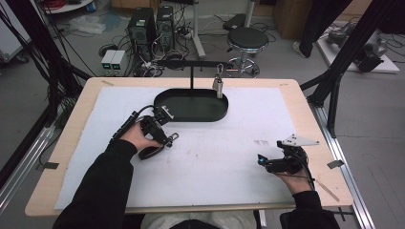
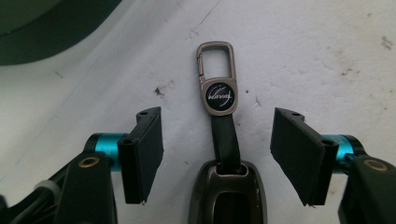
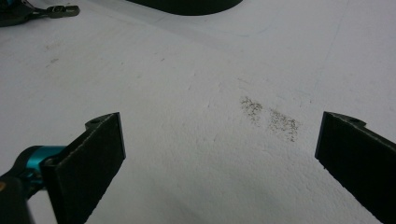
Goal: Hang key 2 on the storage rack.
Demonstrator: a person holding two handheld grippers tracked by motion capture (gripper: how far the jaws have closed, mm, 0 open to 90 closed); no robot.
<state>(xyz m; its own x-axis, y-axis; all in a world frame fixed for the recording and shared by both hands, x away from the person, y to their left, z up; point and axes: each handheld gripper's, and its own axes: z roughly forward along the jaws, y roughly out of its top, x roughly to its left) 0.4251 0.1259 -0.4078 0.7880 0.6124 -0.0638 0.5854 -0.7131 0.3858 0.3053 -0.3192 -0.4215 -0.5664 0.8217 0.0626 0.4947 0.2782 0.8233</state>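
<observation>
On the white mat (image 1: 215,162), between the spread jaws of the left gripper (image 2: 217,149): key fob (image 2: 223,140), flat, untouched. Right gripper (image 3: 219,154) agape over bare mat, well apart.

Between the left gripper's (image 2: 217,154) matt pads (image 2: 145,154), a glossy metal keychain (image 2: 217,91) is seen on rough white foam (image 2: 303,56).

The high view looks forward and down from above the person's side, taking in the whole surface (image 1: 305,102). The left gripper view sits close over the white sheet (image 2: 303,51), with the keychain (image 2: 218,93) at frame centre. The right gripper view looks low across that sheet; the same keychain lies in its upper left corner, the black tray (image 3: 187,6) along its top edge.
</observation>
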